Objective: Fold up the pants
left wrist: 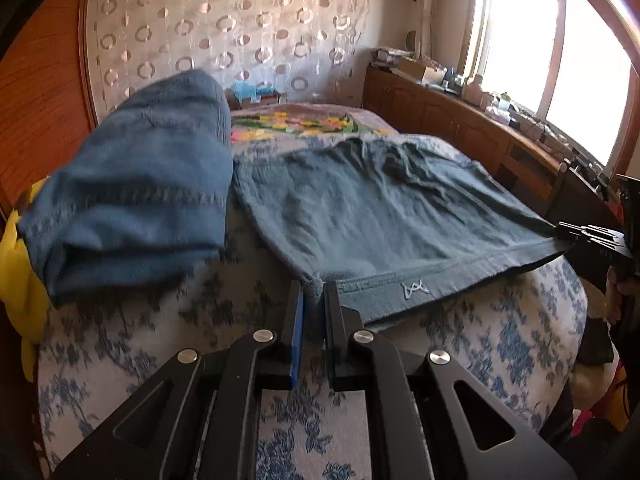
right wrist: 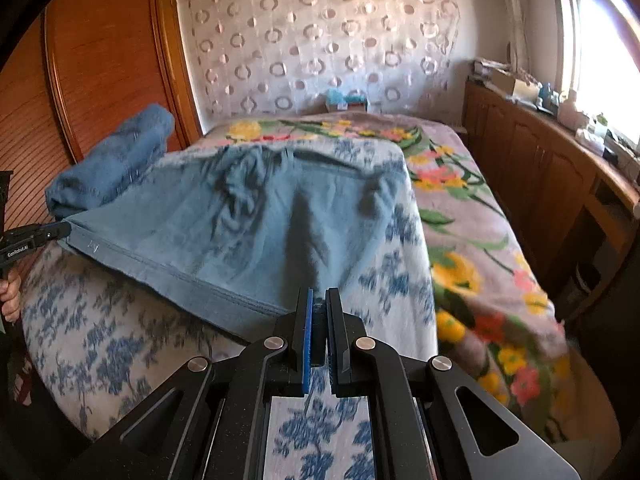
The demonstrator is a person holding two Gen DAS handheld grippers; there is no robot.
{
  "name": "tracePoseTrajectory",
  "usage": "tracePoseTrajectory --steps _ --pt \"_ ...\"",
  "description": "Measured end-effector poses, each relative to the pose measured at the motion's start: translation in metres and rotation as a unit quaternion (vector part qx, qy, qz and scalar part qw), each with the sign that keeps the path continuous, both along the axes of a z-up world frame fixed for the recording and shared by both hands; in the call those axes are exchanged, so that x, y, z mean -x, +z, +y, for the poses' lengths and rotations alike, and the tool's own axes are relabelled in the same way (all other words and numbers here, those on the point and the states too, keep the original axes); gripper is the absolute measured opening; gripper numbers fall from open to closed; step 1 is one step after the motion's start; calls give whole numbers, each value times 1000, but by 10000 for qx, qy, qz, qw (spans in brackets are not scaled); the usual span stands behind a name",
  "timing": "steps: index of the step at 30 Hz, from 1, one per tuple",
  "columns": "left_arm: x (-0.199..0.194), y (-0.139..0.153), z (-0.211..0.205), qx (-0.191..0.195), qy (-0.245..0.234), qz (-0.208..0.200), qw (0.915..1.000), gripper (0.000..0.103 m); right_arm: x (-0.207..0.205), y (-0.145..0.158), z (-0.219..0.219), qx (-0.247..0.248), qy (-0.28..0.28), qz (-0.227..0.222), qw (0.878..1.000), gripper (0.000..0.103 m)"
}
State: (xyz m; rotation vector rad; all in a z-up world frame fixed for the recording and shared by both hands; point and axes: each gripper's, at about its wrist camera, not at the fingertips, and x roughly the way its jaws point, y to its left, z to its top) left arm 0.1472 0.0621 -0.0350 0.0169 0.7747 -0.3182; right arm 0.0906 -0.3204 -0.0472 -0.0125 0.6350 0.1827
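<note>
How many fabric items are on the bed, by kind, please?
Pants held by the claws: 1
Folded blue garment: 1
Blue-print sheet: 1
Floral blanket: 1
Yellow cloth at the edge: 1
Total: 5

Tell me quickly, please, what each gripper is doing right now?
Left gripper: closed on one corner of the pants at their near edge.
Right gripper: closed on the other corner of the same edge.

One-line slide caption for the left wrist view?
Left gripper and right gripper pinch the near corners of blue pants on a floral bed.
</note>
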Motion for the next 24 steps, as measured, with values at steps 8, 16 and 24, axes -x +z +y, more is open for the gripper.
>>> tracePoseTrajectory --steps 8,16,24 --pt "-2 -14 3 -59 -70 162 9998 10 -5 -7 -4 -215 -187 195 9994 6" --pt "12 -19 4 -9 -214 238 9995 10 2 -2 -6 -300 -271 62 9992 6" --pt "16 -20 4 -36 -249 253 9994 13 4 -14 -3 -204 -290 132 9993 6"
